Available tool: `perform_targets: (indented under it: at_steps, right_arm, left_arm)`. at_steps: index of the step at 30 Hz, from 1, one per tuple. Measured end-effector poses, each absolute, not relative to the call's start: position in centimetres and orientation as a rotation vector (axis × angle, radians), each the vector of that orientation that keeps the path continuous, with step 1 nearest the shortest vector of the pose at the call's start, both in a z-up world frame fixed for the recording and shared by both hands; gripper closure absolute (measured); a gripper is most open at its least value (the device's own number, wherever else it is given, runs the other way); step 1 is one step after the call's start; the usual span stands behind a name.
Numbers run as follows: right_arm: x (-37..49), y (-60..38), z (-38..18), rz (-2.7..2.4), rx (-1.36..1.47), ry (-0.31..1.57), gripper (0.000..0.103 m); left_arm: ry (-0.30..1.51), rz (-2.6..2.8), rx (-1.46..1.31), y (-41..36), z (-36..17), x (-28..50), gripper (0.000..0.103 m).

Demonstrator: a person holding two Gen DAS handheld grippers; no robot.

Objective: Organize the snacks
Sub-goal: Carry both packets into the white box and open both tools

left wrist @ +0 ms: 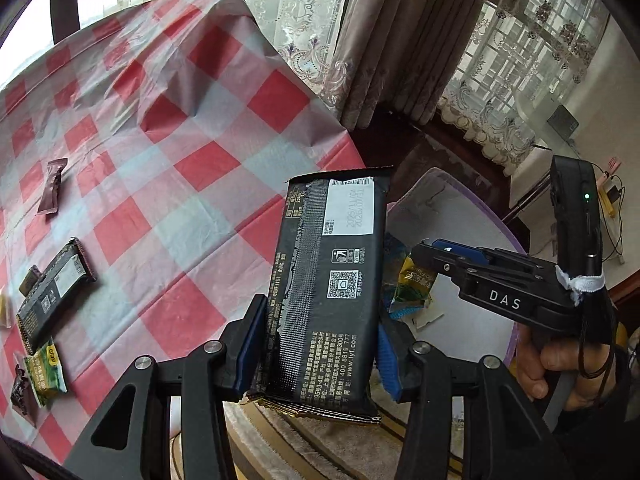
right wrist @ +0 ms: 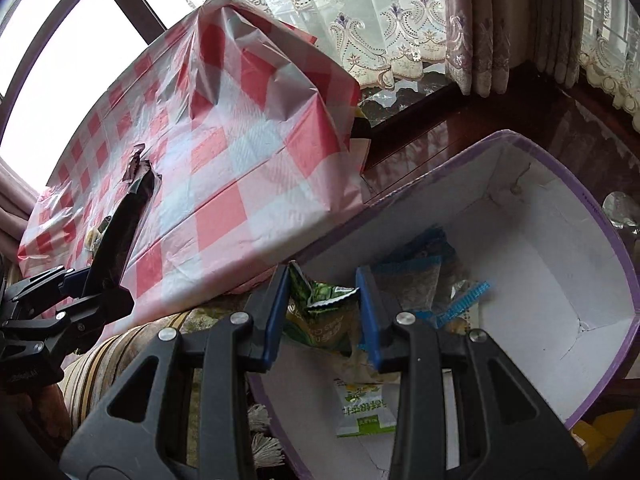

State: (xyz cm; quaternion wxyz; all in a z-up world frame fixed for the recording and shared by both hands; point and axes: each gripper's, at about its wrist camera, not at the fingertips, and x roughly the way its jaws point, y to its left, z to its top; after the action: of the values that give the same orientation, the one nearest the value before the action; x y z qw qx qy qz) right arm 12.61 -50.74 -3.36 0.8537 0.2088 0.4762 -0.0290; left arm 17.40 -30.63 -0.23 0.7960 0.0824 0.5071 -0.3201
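My left gripper (left wrist: pixel 320 344) is shut on a black snack bar wrapper (left wrist: pixel 328 288), held upright off the table's right edge, beside a white box with purple rim (left wrist: pixel 516 248). My right gripper (right wrist: pixel 323 312) hovers over the same box (right wrist: pixel 560 240); a green snack packet (right wrist: pixel 320 308) sits between its fingers, and I cannot tell whether they pinch it. It also shows in the left wrist view (left wrist: pixel 432 250). The box holds green and blue packets (right wrist: pixel 424 280). On the table lie another black bar (left wrist: pixel 52 292), a brown packet (left wrist: pixel 52 188) and a green packet (left wrist: pixel 46 370).
The table has a red and white checked cloth (left wrist: pixel 180 140). The left gripper shows in the right wrist view (right wrist: pixel 96 292). Lace curtains (right wrist: pixel 360 20) and a dark wooden sill stand behind. A striped cushion (right wrist: pixel 120 356) lies below the table edge.
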Motion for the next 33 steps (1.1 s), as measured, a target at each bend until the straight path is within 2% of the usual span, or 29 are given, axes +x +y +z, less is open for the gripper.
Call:
perform_targets:
  at_steps: [11, 17, 18, 20, 21, 22, 24, 33]
  right_arm:
    - [10.3, -56.2, -5.7, -0.202, 0.546, 1.022, 0.065]
    - [9.8, -57.4, -5.6, -0.236, 0.571, 1.019, 0.062]
    - [9.8, -57.5, -5.6, -0.237, 0.571, 1.019, 0.061]
    - [9.8, -57.4, -5.8, -0.250, 0.572, 1.033, 0.050]
    - [9.8, -57.4, -5.8, -0.252, 0.575, 1.030, 0.044]
    - [9.8, -57.4, -5.8, -0.249, 0.577, 1.030, 0.043]
    - [9.7, -57.3, -5.9, -0.245, 0.584, 1.033, 0.043]
    - [10.6, -55.3, -4.9, -0.202, 0.549, 1.039, 0.039]
  left_arm:
    - [1.152, -0.819, 0.303, -38.0, -2.4, 15.7, 0.053]
    - [1.204, -0.854, 0.323, -40.0, -3.4, 15.8, 0.053]
    - [1.214, -0.861, 0.315, -40.1, -3.5, 15.9, 0.053]
    - [1.239, -0.855, 0.310, -40.1, -3.9, 16.1, 0.051]
    - [1.250, -0.847, 0.308, -40.2, -4.1, 16.2, 0.047]
    - [1.257, -0.839, 0.299, -40.0, -4.3, 16.3, 0.041]
    - [1.264, -0.829, 0.276, -39.6, -4.3, 16.5, 0.038]
    - [1.243, -0.778, 0.189, -36.2, -3.0, 16.8, 0.037]
